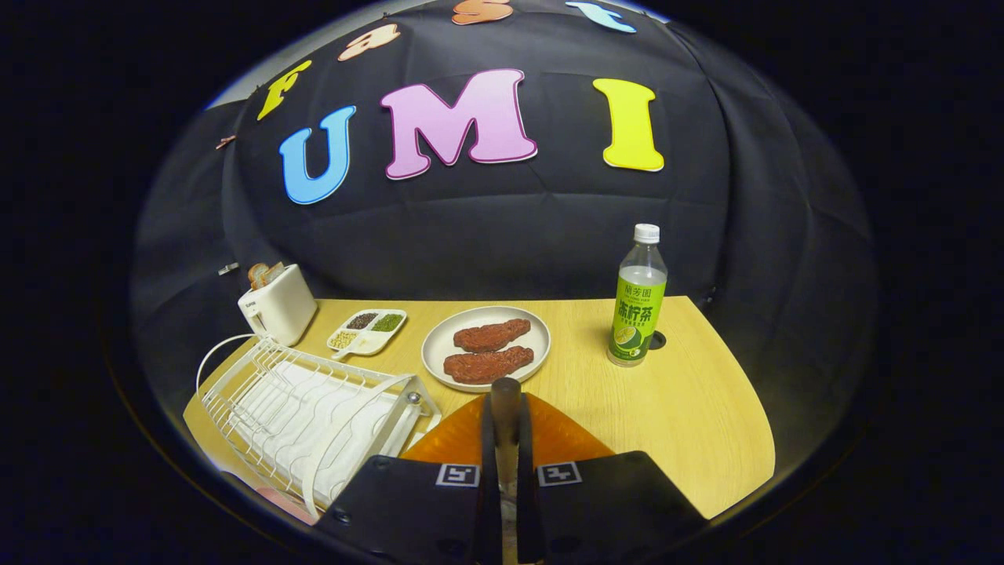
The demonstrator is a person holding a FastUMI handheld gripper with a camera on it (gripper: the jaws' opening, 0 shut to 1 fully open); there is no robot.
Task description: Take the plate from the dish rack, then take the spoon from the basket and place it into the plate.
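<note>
Spoon over plate: your gripper has its two fingers drawn close together, pinching a slim brown-ended piece that rises between them. I take it for the spoon's handle, though its bowl is hidden. Directly below the fingers and just ahead of them lies the orange plate, flat on the wooden table beside the white wire dish rack, which holds no plate that can be seen.

By that layout, the plate step looks done and you are on the last one, setting the spoon into the plate. The next move calls for lowering the spoon until it rests inside the orange rim, then spreading the fingers to let it go. Keep it over the middle of the plate, since only the far part of the plate shows past the fingers and the near rim is hidden.

Beyond the orange plate, close to its far edge, sits a white plate carrying two reddish-brown meat pieces. It is the likeliest thing to be mistaken for the target or knocked if you reach too far forward. Further left stand a small sectioned dish of seeds and a white toaster. A green-labelled bottle stands upright to the right, well apart from your path.
</note>
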